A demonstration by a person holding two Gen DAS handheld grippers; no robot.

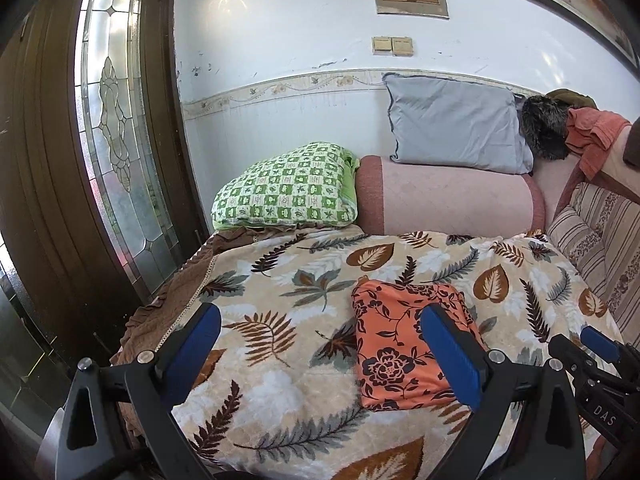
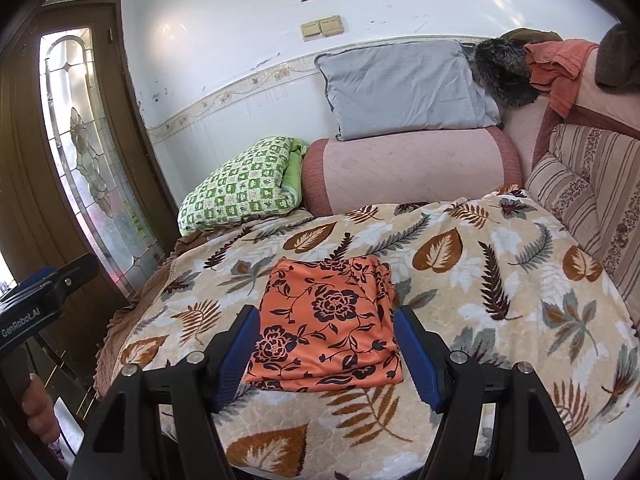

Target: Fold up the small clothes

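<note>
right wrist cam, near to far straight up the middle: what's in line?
Right gripper, open → folded orange floral cloth → leaf-print blanket → pink bolster → grey pillow → white wall.

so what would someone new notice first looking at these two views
Most likely the orange floral cloth, folded into a neat rectangle in the middle of the leaf-print blanket. Next, the blue-padded right gripper, open and framing the cloth, and the left gripper, open too. Behind, a grey pillow leans against the wall.
</note>
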